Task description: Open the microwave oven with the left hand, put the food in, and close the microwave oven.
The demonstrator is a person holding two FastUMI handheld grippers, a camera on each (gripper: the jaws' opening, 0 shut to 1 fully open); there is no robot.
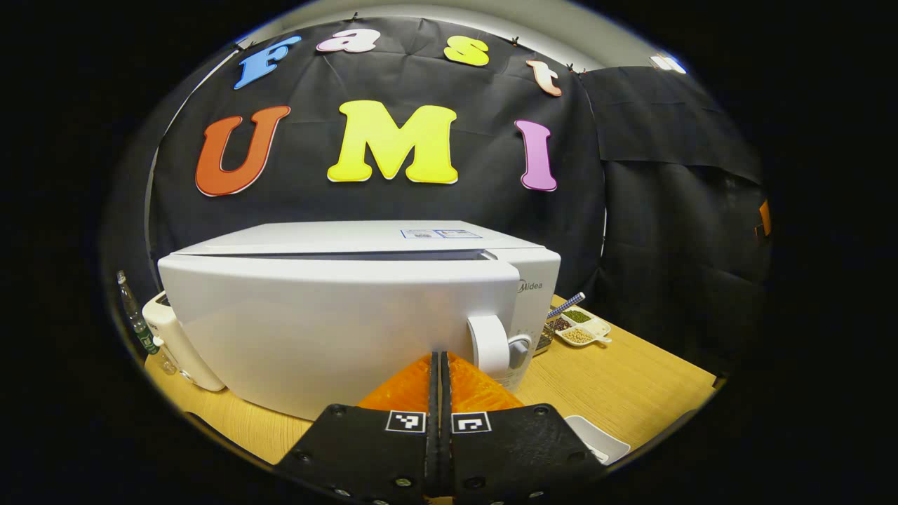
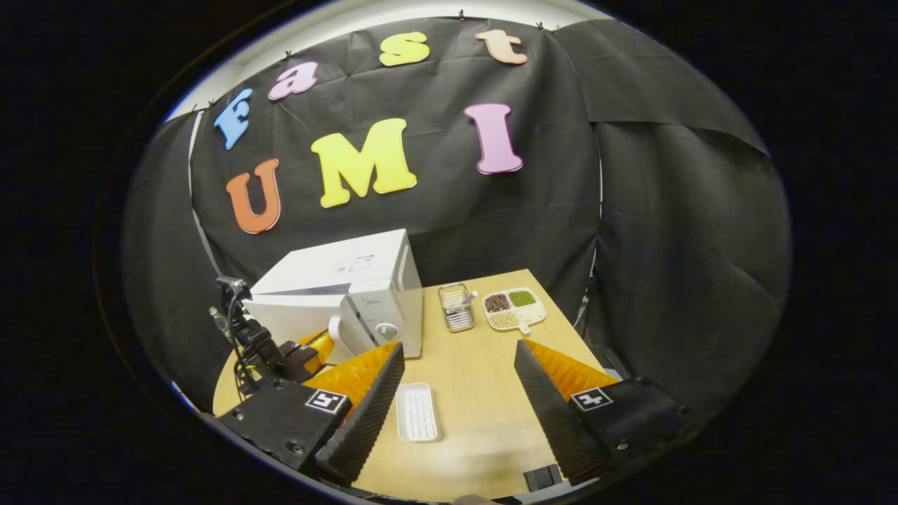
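Microwave oven (image 1: 337, 330): we see it white on the table (image 1: 631, 379), its door slightly ajar along the top edge, a round handle (image 1: 489, 344) at the door's right side.
Left gripper (image 1: 440, 382): our jaws are pressed together, holding nothing, just in front of the door near the handle.
Right gripper (image 2: 456, 393): our jaws stand wide apart and empty above the table, well right of the oven.
White tray (image 2: 417, 412): it lies on the table between the right jaws.
Far side: we see a sectioned dish (image 2: 515, 308) of grains and a wire basket (image 2: 456, 306) right of the oven.

Divided dish (image 2: 514, 309) with three grain heaps beside wire basket (image 2: 456, 306) on table (image 2: 484, 414).
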